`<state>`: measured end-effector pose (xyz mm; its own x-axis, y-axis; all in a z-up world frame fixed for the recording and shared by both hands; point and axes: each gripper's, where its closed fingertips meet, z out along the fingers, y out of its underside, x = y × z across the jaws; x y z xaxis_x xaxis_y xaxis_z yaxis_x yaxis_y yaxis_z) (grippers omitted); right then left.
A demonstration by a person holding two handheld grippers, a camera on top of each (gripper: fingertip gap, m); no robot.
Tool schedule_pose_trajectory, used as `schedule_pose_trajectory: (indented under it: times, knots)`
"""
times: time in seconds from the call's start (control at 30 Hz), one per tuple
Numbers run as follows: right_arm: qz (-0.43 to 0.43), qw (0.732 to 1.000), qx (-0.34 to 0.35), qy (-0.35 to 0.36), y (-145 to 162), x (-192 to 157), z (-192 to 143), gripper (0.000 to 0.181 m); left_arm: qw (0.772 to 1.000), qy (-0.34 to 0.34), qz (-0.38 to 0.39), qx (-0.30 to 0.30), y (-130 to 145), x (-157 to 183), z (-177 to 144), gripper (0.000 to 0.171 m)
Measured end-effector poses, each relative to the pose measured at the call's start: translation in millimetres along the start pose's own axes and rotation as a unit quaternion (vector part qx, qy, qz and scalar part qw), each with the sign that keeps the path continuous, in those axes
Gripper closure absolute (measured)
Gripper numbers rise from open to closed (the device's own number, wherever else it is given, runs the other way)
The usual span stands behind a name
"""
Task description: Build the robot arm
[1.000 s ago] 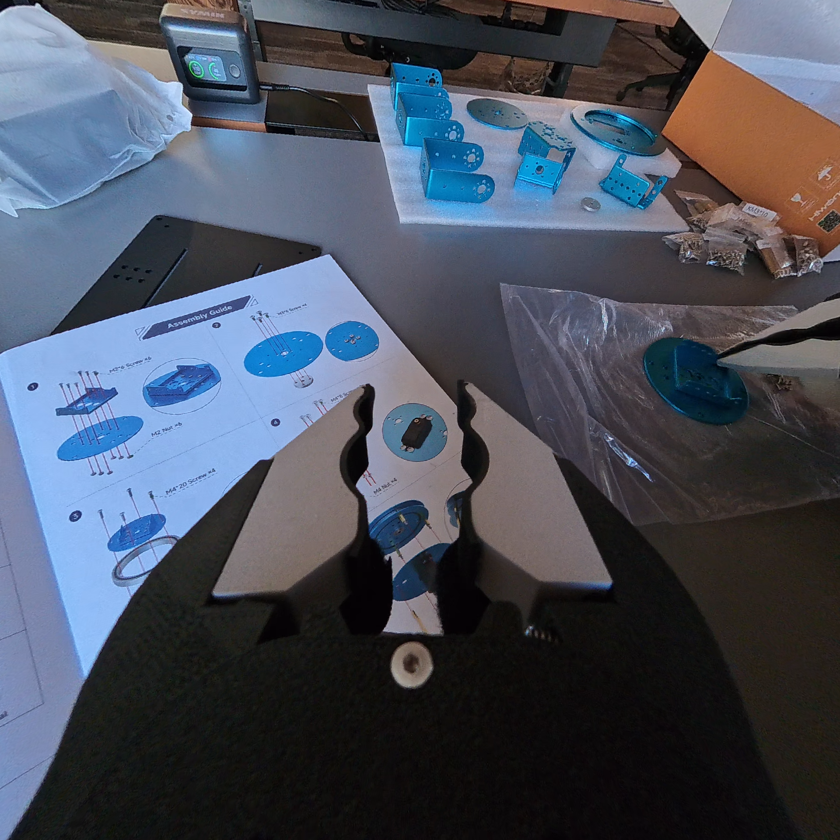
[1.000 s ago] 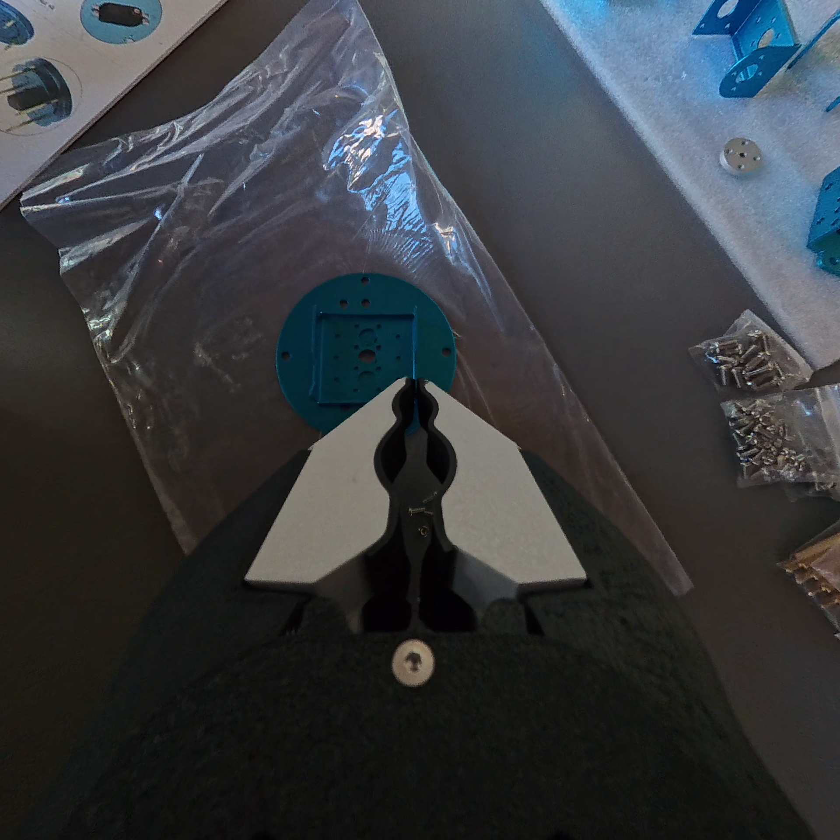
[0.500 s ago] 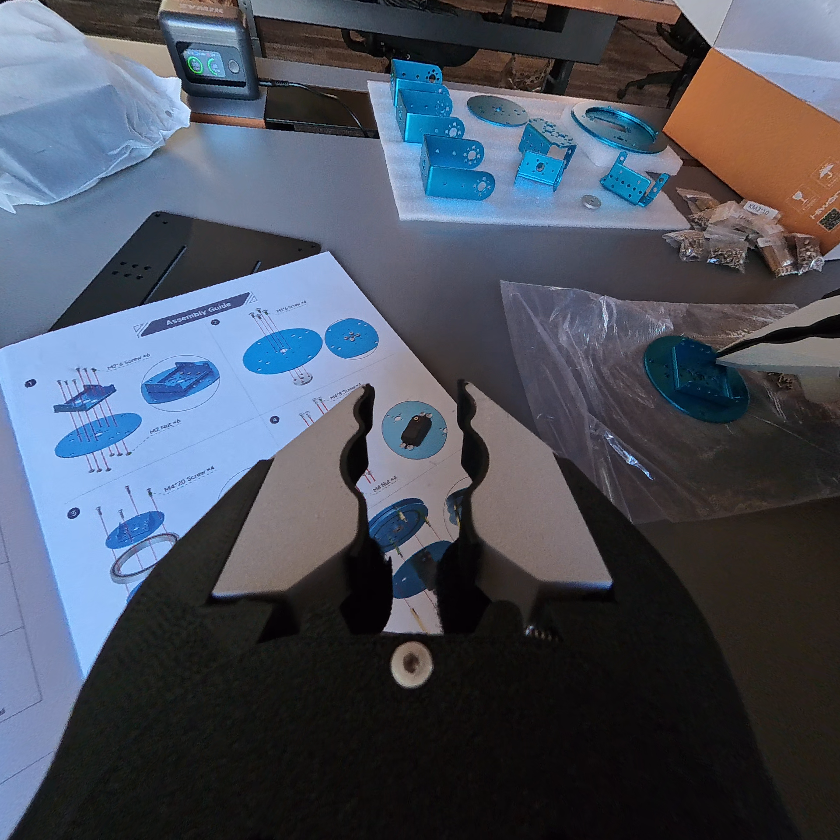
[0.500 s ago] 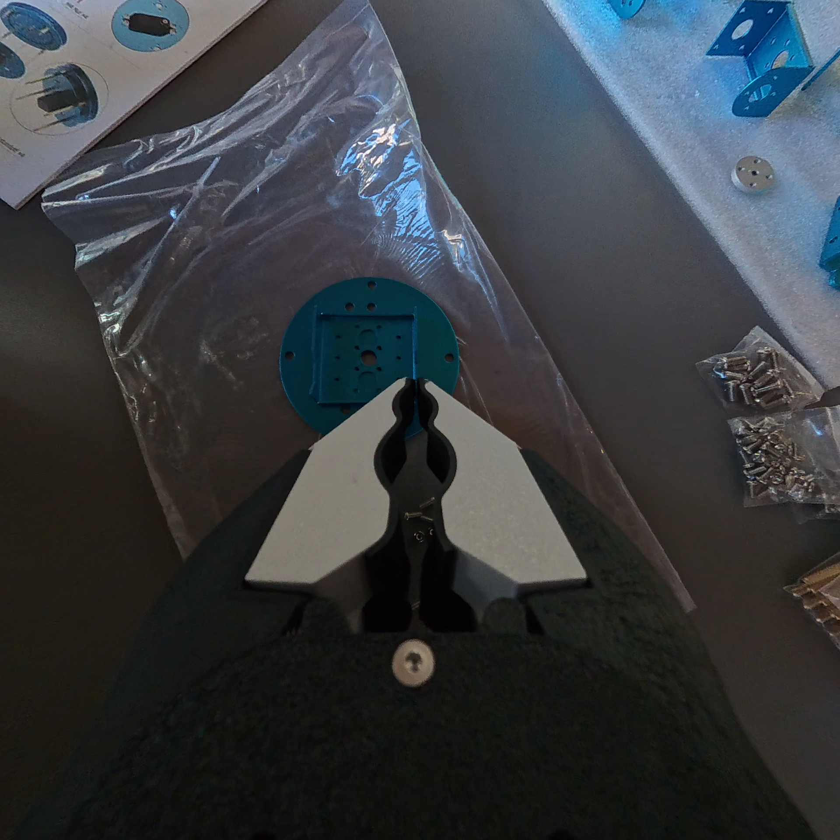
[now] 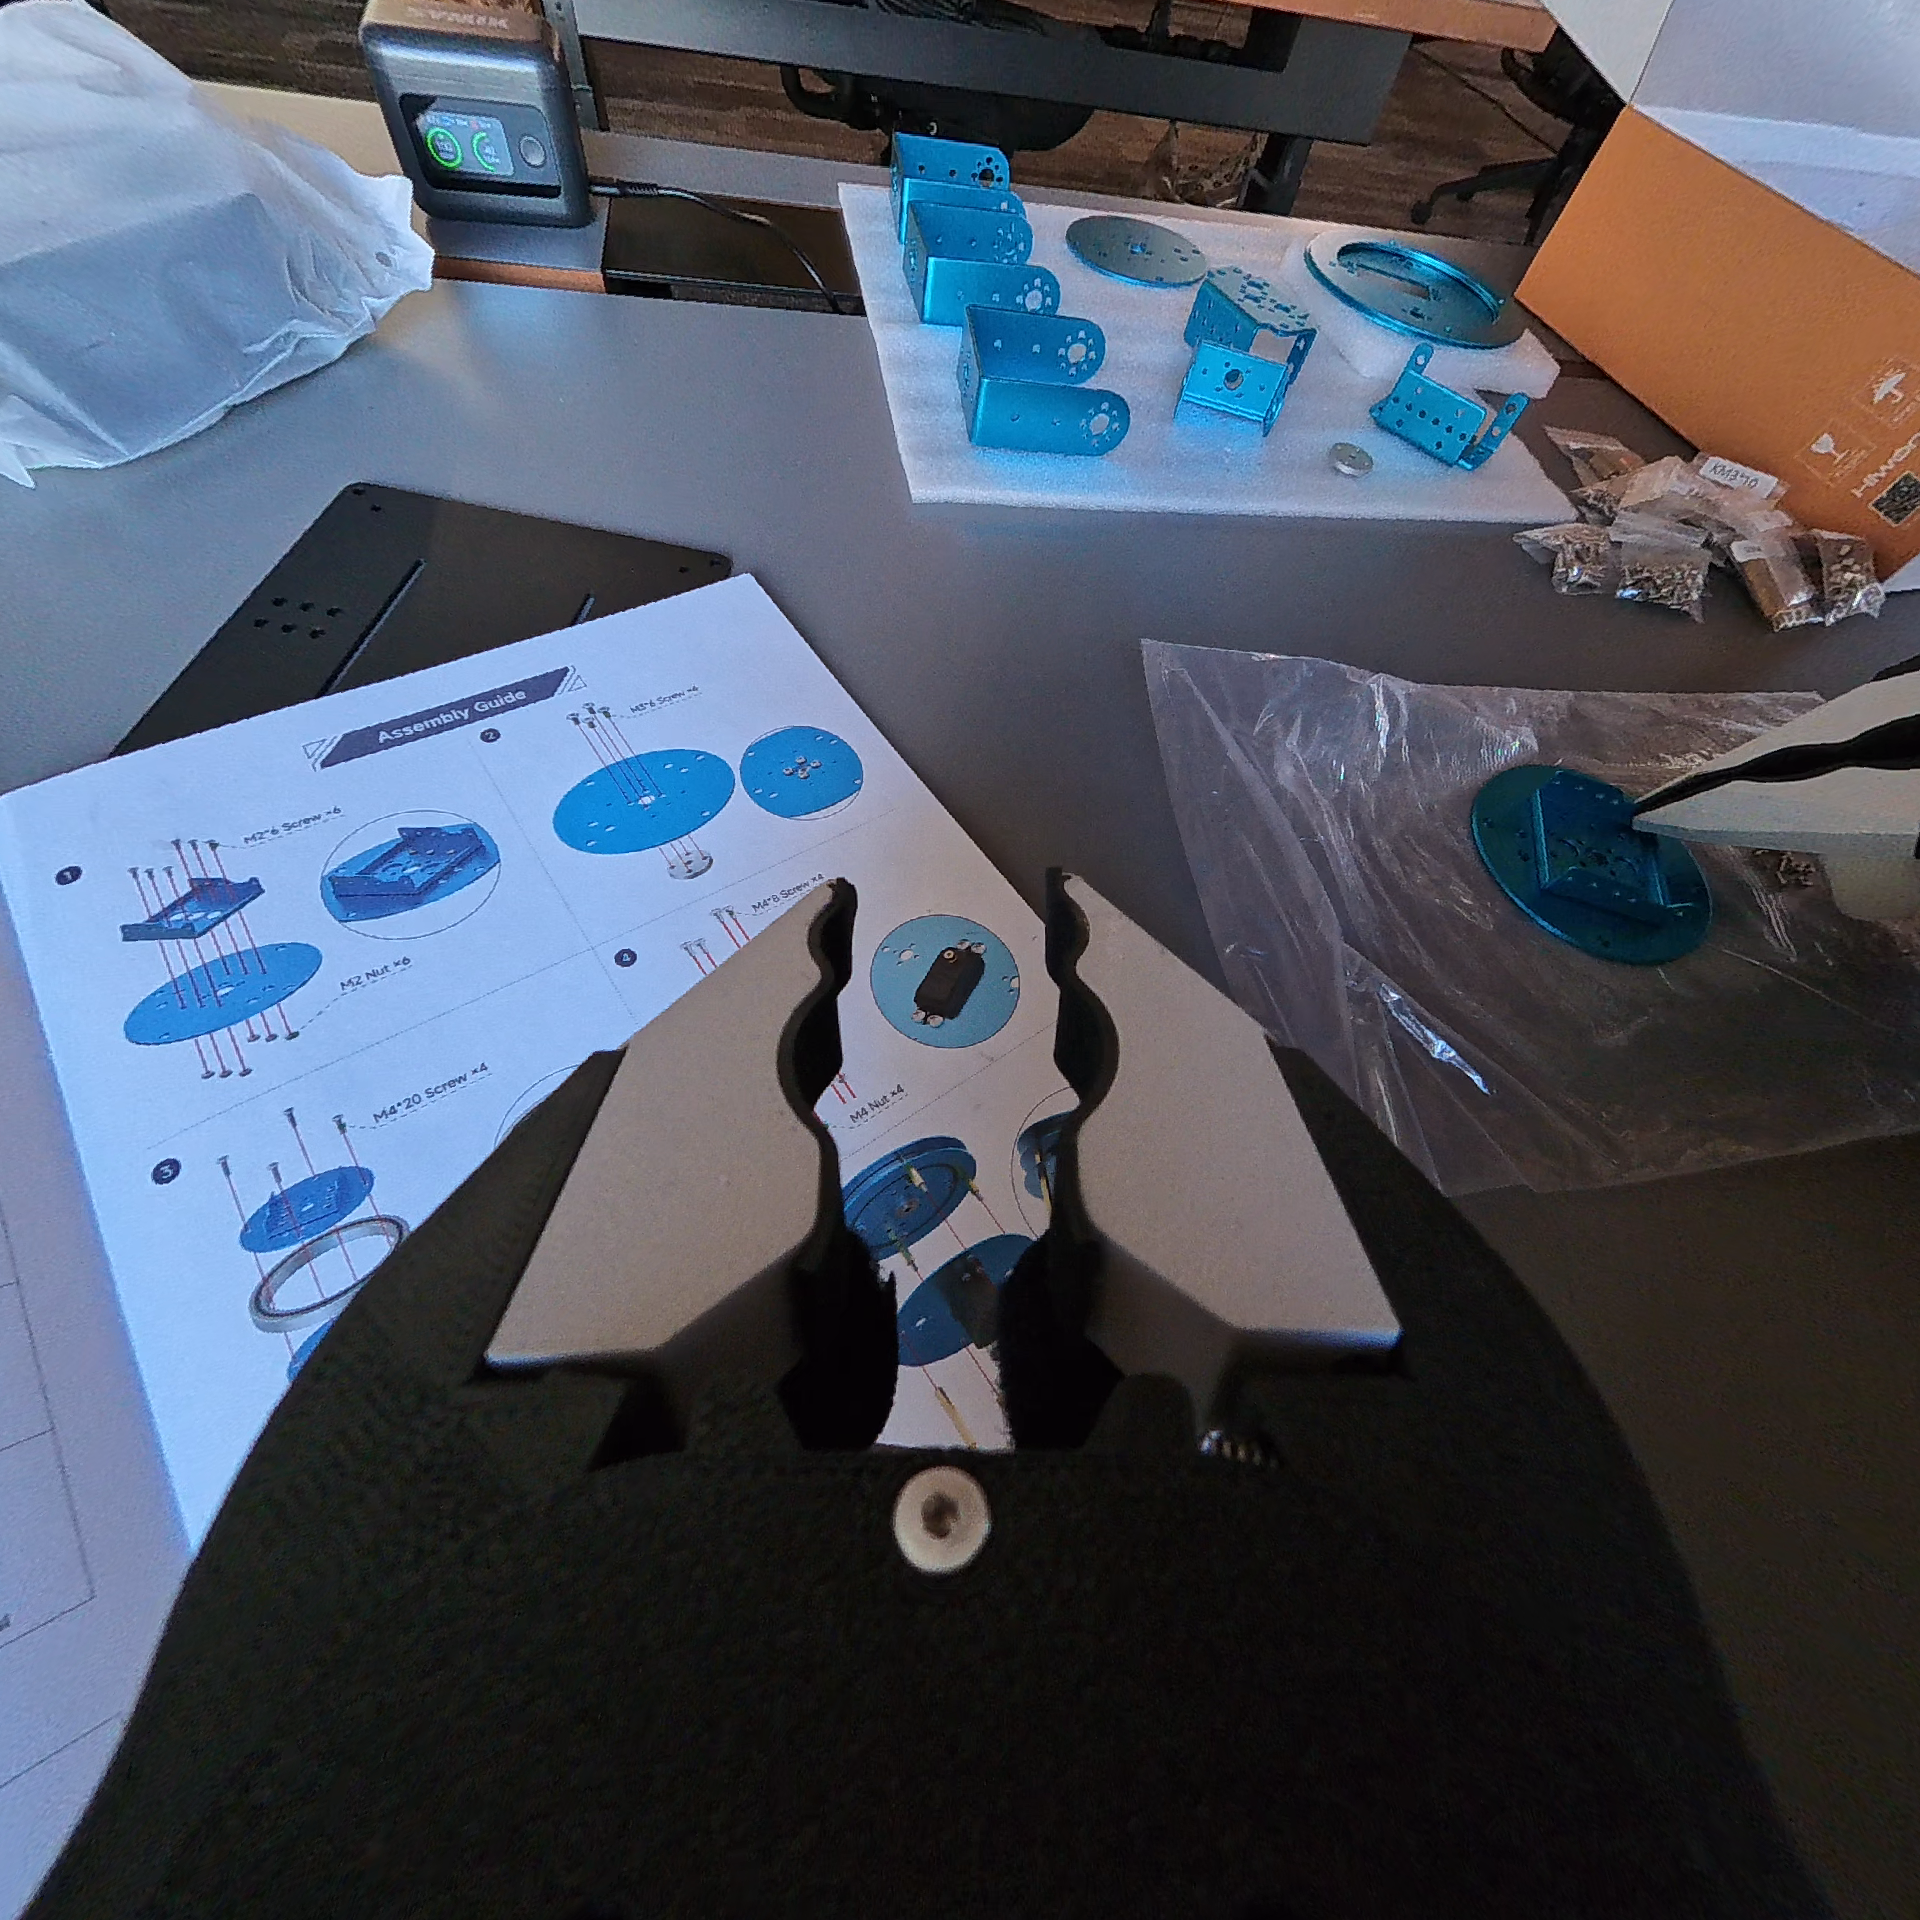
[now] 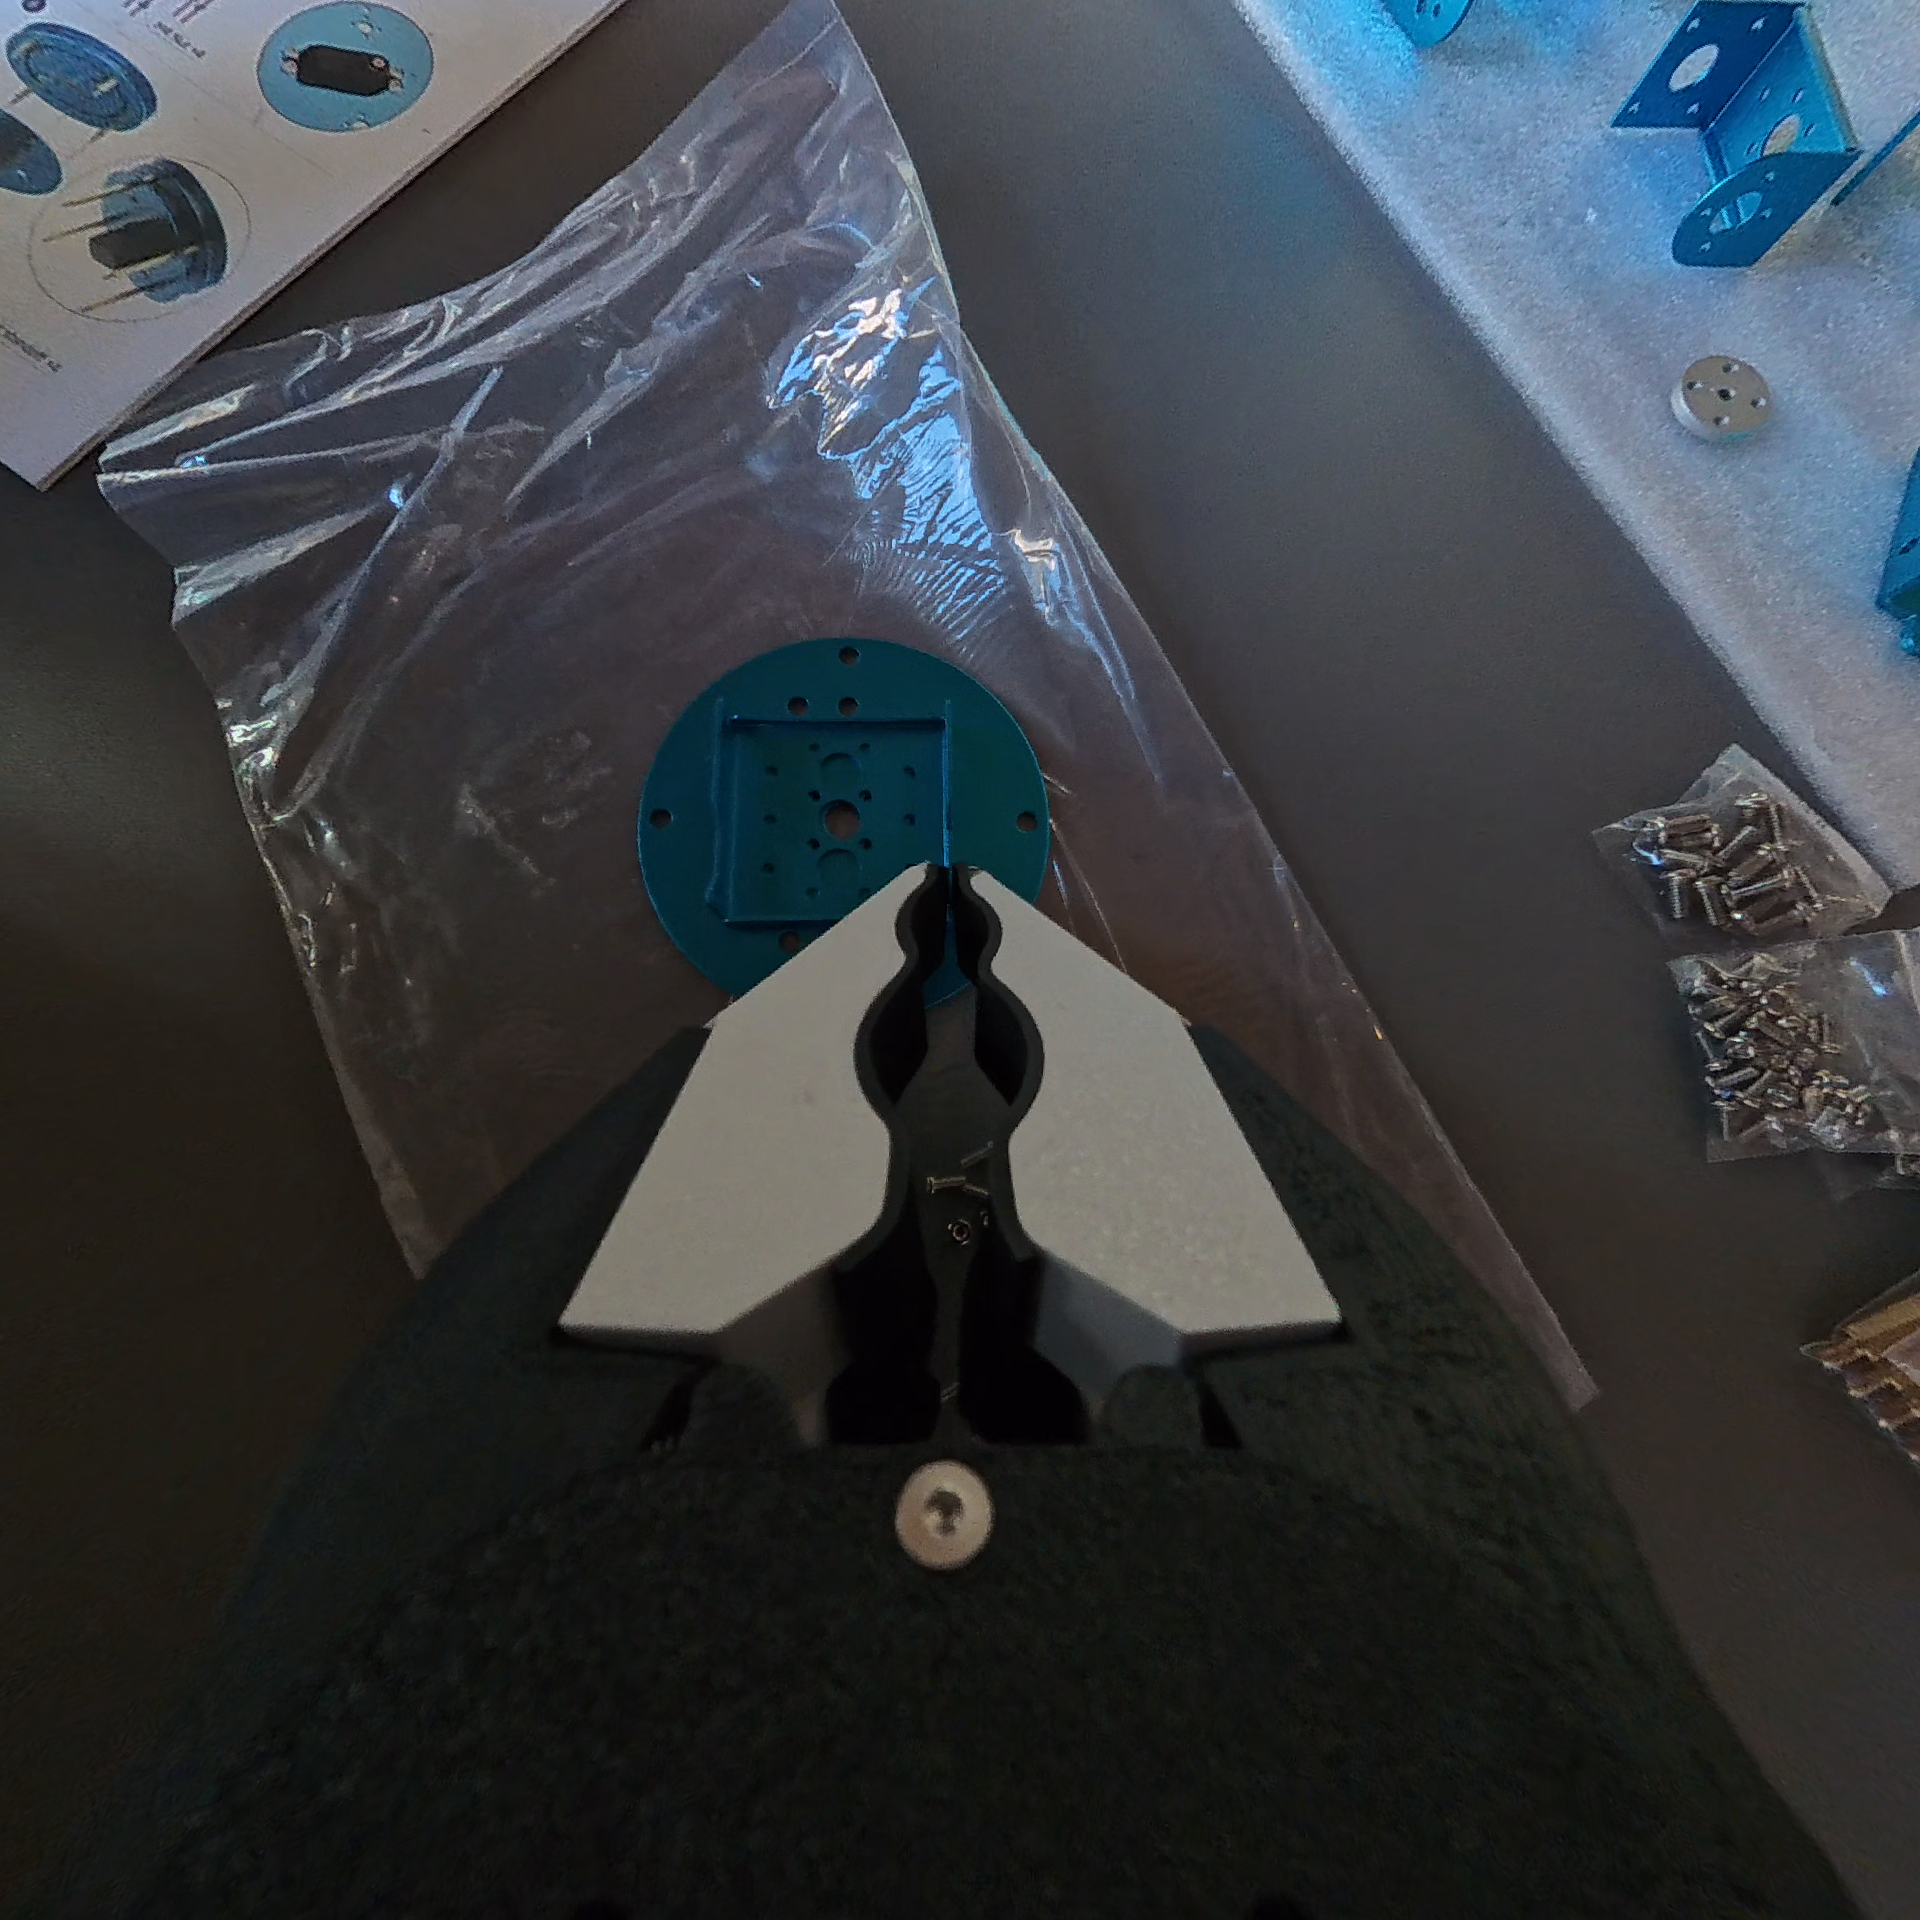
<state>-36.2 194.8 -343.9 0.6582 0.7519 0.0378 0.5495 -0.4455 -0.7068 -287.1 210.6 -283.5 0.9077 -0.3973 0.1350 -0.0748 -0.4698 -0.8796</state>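
A blue round plate [image 6: 686, 821] with a blue square bracket [image 6: 831, 821] on it lies on a clear plastic bag [image 6: 582, 520]. My right gripper [image 6: 951, 871] is shut, and its tips pinch the bracket's right wall. The plate [image 5: 1507, 831], the bracket [image 5: 1590, 852] and the right gripper's tips [image 5: 1642, 821] also show at the right of the left wrist view. A few tiny loose screws [image 6: 956, 1184] lie on the bag under the right fingers. My left gripper [image 5: 945, 894] is open and empty, hovering over a printed paper guide [image 5: 416, 894].
A white foam sheet [image 5: 1143, 468] holds several blue brackets [image 5: 1039, 384] and a ring [image 5: 1403, 281]. Small bags of screws [image 6: 1756, 1049] lie to the right. A black plate [image 5: 343, 603], a small device with a screen [image 5: 478, 135], an orange box [image 5: 1745, 301] and white wrapping [image 5: 156, 260] stand farther back.
The right gripper stays shut on the bracket and has shifted slightly, so the bag, guide and screw bags slide a little in its view. The left gripper has barely moved.
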Motion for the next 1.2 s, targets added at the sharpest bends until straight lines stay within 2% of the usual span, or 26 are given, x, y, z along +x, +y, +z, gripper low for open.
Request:
schedule_pose_trajectory:
  times: [0.77, 0.83, 0.93, 1.07, 1.2]
  knots:
    - [0.009, 1.0, 0.012, 0.008, -3, 4, -3, 0.174, 1.0, -0.001, 0.002, 0.001, -2, 1, -1, 0.136]
    - [0.009, 0.999, 0.029, 0.012, -8, 7, -10, 0.173, 1.0, 0.0, 0.002, 0.001, -2, 2, -1, 0.136]
    - [0.005, 0.998, 0.065, 0.026, -16, 19, -38, 0.17, 1.0, 0.003, 0.003, -0.001, -2, 4, -1, 0.136]
    - [0.022, 0.998, 0.059, 0.013, 6, 28, -72, 0.17, 1.0, 0.015, 0.009, -0.003, -2, 11, 2, 0.136]
    - [0.036, 0.999, 0.039, -0.009, 37, 10, -75, 0.169, 0.999, 0.034, 0.024, -0.005, -2, 26, 6, 0.136]
